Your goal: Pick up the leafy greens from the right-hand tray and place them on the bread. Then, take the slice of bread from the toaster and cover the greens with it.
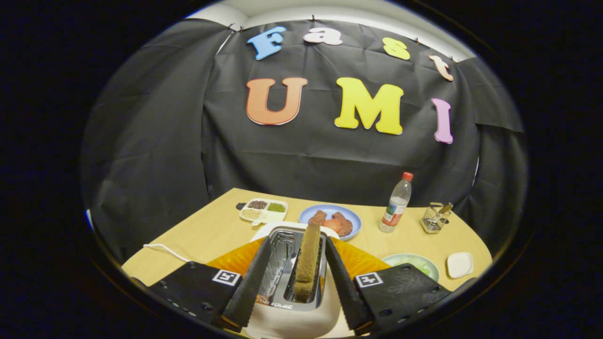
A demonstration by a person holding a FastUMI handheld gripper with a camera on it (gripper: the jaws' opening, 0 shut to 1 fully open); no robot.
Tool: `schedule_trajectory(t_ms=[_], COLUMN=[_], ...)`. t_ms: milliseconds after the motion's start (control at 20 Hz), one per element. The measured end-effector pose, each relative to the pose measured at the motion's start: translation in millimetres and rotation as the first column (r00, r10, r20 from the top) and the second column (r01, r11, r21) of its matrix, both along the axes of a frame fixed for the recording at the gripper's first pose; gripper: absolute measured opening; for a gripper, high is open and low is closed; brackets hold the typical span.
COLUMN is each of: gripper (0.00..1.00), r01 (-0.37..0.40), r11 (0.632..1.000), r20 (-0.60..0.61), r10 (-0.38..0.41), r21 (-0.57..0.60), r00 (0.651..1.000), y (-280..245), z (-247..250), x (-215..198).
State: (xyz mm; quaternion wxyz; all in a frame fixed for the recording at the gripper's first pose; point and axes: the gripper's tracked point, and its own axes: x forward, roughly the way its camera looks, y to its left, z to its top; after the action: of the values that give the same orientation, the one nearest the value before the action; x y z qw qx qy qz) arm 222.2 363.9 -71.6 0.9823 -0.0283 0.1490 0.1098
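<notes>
A white toaster (287,325) with a chrome top stands right below me on an orange mat (233,260). A brown slice of bread (308,259) sticks up out of its right-hand slot; the left-hand slot is empty. My gripper (297,242) is open and hangs over the toaster. The slice stands between the two fingers, close to the right one, and neither finger presses on it. Leafy greens (418,263) lie in a pale green dish (400,258) to the right of the toaster, partly hidden behind the gripper body.
Beyond the toaster sits a blue plate (306,215) with brown food, and left of it a divided white tray (264,217) of grains. A water bottle (397,203), a wire basket (435,217) and a small white dish (460,264) stand to the right. A white cable (165,249) runs off to the left.
</notes>
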Motion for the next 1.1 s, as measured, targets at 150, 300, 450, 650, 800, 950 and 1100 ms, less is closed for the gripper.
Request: schedule_trajectory(t_ms=[150, 300, 450, 650, 800, 950, 1100], gripper=[0.57, 0.39, 0.22, 0.21, 0.21, 0.19, 0.19], r01=[0.065, 0.062, 0.063, 0.053, 0.060, 0.064, 0.058], r11=[0.998, 0.998, 0.998, 0.998, 0.998, 0.998, 0.998], r20=[-0.027, -0.019, -0.033, 0.041, 0.072, 0.088, 0.115], r10=[-0.065, -0.062, -0.063, -0.053, -0.058, -0.064, -0.061], r21=[-0.013, -0.010, -0.002, -0.017, -0.019, 0.006, 0.027], r00=[0.998, 0.998, 0.997, 0.998, 0.996, 0.994, 0.992], y=[-10, -10, -8, -4, -4, -8, -15], z=[-4, -3, -6, 17, 30, 47, 64], x=[11, 11, 11, 2, -3, -11, -22])
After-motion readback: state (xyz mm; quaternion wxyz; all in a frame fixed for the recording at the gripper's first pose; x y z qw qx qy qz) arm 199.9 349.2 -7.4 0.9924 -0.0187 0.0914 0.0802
